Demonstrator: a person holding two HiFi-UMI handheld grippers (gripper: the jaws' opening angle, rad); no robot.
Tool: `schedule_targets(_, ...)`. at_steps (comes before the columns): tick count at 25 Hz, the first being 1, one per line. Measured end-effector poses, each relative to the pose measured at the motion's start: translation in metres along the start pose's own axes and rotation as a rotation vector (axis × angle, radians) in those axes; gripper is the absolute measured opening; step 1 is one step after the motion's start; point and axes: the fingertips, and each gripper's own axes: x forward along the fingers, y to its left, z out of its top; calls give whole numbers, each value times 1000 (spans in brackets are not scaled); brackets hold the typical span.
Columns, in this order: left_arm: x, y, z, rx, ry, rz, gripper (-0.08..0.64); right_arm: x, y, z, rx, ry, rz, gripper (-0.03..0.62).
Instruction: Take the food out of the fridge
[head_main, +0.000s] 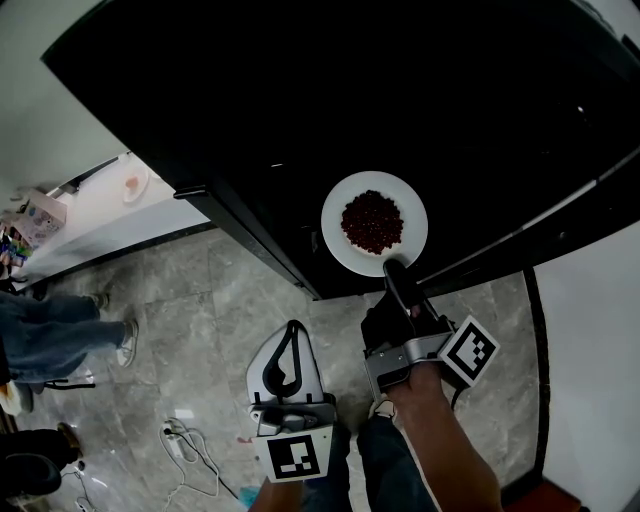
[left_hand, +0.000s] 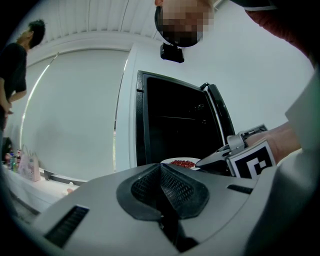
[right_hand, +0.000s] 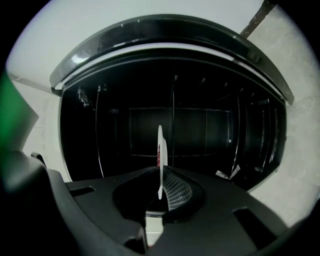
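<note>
right hand-held gripper (head_main: 393, 270) pinches round white plate (head_main: 335, 225).

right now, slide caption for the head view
Right gripper holds a white plate of red food by its rim before the dark fridge; left gripper shut, empty.

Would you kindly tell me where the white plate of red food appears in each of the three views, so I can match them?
Head view: the plate is centre-right, pinched at its near rim by the right gripper.
Left gripper view: low, just right of centre, beyond the jaws.
Right gripper view: edge-on at centre, a thin white vertical line between the jaws.
Shared landmark: the dark open fridge behind the plate.
</note>
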Motion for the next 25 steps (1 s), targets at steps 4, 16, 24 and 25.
schedule_targets(4, -26, -25, -1, 4, -8, -10, 14, -60, -5, 9, 14, -28, -14, 33)
schedule_targets(16, -18, -27, -6, -2, 6, -3, 14, -125, -21, 5, 61, -41, -100, 32)
schedule_targets(24, -18, -33, -10, -1, 12, -7, 14, -163, -17, -3, 65, -33, -123, 32)
schedule_targets(25, -18, -33, -11, -4, 14, -6, 14, -164, -16, -4, 70, -36, -124, 32)
